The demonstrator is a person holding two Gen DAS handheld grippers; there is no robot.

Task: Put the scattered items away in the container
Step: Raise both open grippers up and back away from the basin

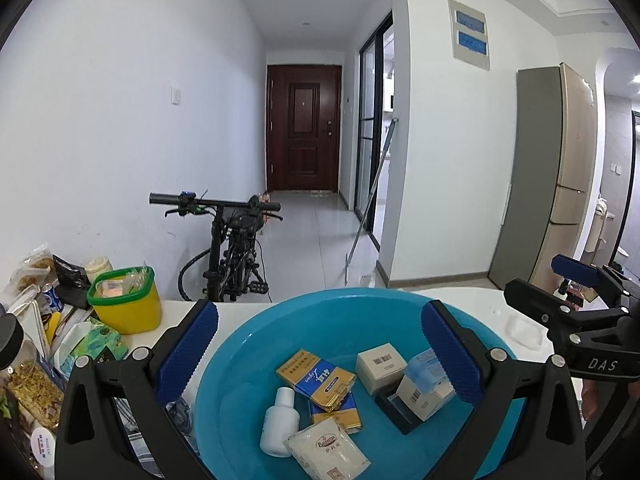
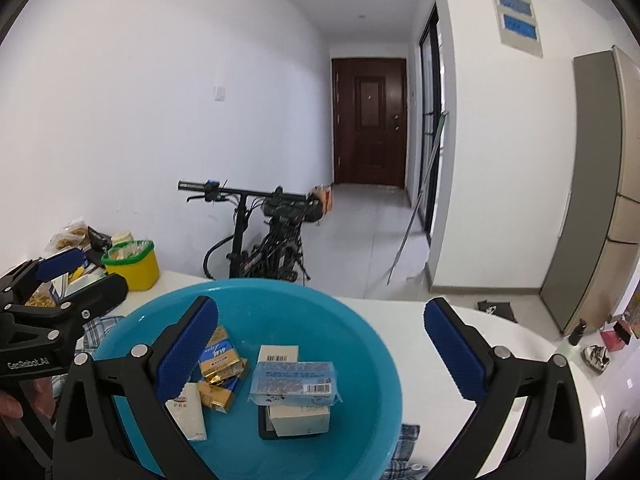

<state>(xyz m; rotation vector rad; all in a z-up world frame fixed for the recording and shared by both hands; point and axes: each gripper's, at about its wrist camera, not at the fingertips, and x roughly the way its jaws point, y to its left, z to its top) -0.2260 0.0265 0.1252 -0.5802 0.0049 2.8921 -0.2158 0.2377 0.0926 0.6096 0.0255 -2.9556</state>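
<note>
I judge the tidying nearly done. The blue basin [image 1: 240,344] already holds, from its left, a white bottle [image 1: 279,420], a white sachet [image 1: 326,450], two gold-and-blue packs [image 1: 316,377], a cream box [image 1: 380,366] and a blue-wrapped packet [image 2: 294,379] lying on a box. My left gripper [image 1: 320,354] and right gripper [image 2: 322,354] hover over the basin, both spread wide and empty. Left of the basin a yellow tub [image 1: 126,302] and snack bags [image 1: 34,380] crowd the table [image 2: 440,344]; right of it a small dark bottle [image 2: 576,334] remains.
</note>
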